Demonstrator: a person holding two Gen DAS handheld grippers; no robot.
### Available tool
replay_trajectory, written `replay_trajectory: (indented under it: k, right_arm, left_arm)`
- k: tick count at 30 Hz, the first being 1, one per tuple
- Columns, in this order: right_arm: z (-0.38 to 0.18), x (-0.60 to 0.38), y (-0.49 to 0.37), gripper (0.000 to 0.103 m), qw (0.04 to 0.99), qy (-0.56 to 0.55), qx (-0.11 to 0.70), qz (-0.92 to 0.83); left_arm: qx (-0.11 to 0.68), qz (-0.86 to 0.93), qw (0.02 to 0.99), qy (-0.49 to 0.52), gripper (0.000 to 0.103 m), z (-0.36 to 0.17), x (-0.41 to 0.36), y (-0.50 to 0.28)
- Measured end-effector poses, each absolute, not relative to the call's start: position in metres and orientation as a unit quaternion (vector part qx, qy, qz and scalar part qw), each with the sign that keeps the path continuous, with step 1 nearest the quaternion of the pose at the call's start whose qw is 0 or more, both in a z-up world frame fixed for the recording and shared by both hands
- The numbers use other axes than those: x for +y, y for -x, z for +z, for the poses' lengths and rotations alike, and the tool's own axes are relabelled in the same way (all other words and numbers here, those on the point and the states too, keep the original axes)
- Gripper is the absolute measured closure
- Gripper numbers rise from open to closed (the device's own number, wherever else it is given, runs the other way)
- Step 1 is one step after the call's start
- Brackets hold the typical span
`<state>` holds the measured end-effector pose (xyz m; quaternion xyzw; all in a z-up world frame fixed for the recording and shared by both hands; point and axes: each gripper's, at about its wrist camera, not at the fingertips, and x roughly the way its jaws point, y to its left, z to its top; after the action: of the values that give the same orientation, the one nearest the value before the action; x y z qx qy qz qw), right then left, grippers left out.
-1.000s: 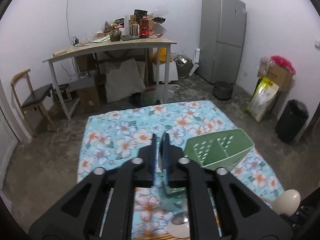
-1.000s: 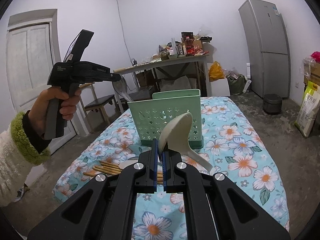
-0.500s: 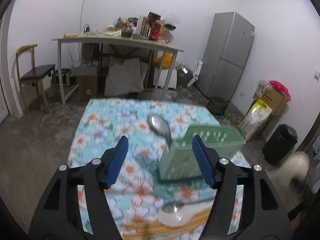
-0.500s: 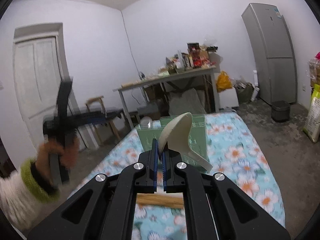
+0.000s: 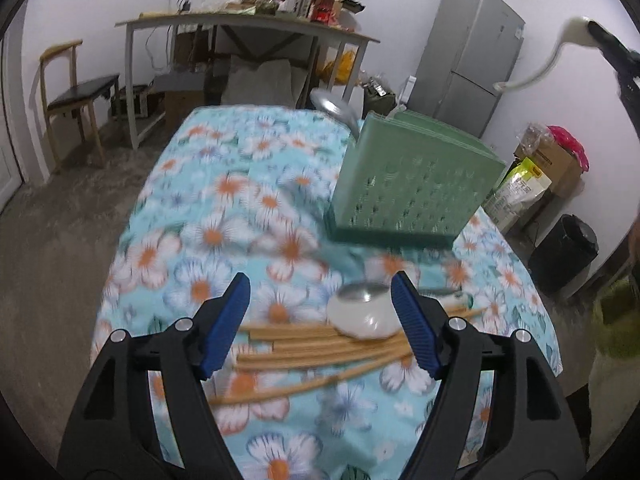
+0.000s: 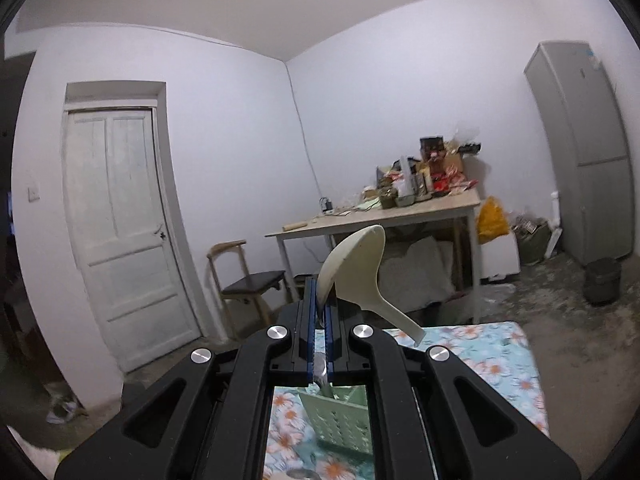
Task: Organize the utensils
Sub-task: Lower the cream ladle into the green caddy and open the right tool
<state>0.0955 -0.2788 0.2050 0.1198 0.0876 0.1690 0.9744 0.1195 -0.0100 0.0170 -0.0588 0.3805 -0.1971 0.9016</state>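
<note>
Fingers on your left gripper [image 5: 320, 324] have opened over the chopsticks [image 5: 320, 354]; its metal spoon [image 5: 334, 108] now stands in the holder [image 5: 412, 192]. Your right gripper [image 6: 320, 316] stays clamped on the white spoon [image 6: 356, 268], raised above the holder.

Cloth, plastic, wood and shiny metal

The worktop [image 5: 224, 216] wears a soft flowered cloth. The green holder [image 5: 412, 196] looks like matt plastic full of small holes. The chopsticks [image 5: 320, 354] look like pale, smooth wood. A white spoon [image 5: 362, 316] on them is glossy, and a spoon [image 5: 332, 110] in the holder is shiny metal. The cream ladle [image 6: 356, 270] looks like smooth matt plastic. The fingers [image 5: 228, 322] have ridged blue pads on matt black plastic.
</note>
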Motion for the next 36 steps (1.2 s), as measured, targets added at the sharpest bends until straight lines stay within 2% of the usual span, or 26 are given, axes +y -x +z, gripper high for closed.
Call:
replay_trajectory:
  k: [9, 16, 23, 31, 36]
  right_arm:
    - [0.164, -0.289, -0.125, 0.099, 0.963, -0.159, 0.148, 0.161]
    - [0.171, -0.288, -0.122, 0.099, 0.965, -0.154, 0.138, 0.159]
    - [0.184, -0.284, -0.106, 0.099, 0.964, -0.156, 0.134, 0.170]
    - [0.159, -0.286, -0.132, 0.099, 0.958, -0.162, 0.185, 0.146]
    - [0.132, -0.284, -0.166, 0.095, 0.946, -0.163, 0.257, 0.109]
  left_arm:
    - [0.401, -0.218, 0.888, 0.060, 0.032, -0.004, -0.005, -0.108]
    - [0.378, -0.229, 0.894, 0.074, 0.020, 0.000, 0.000, -0.103]
    - [0.368, -0.227, 0.898, 0.078, 0.017, 0.002, 0.004, -0.102]
    - [0.352, -0.228, 0.905, 0.069, 0.013, 0.006, 0.006, -0.097]
    - [0.352, -0.225, 0.905, 0.080, 0.012, 0.007, 0.007, -0.097]
